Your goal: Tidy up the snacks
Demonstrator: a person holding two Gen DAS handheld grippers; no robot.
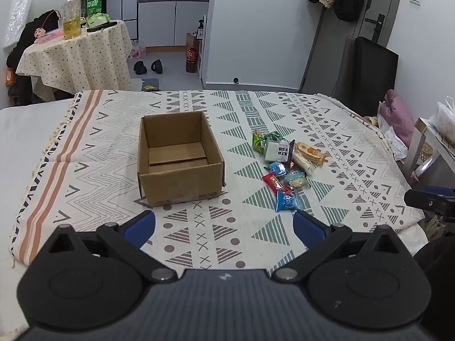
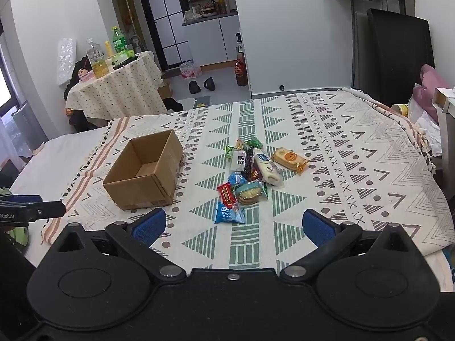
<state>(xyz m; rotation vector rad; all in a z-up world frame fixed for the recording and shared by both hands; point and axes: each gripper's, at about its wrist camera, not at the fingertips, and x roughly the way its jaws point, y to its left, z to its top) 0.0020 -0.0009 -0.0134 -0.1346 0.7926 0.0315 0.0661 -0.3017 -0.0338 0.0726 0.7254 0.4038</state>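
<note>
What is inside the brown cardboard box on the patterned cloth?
The open brown cardboard box holds no snacks: only a loose cardboard flap lying flat on its floor. The near inner corners are hidden by its front wall.

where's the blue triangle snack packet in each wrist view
Left wrist view: the blue triangle snack packet lies right of centre, nearest the camera in the snack pile, just above the left claw's right finger.
Right wrist view: the same packet lies at centre, between the open fingers of the right claw.
Shared landmark: the open cardboard box, to the packet's left in both.
</note>
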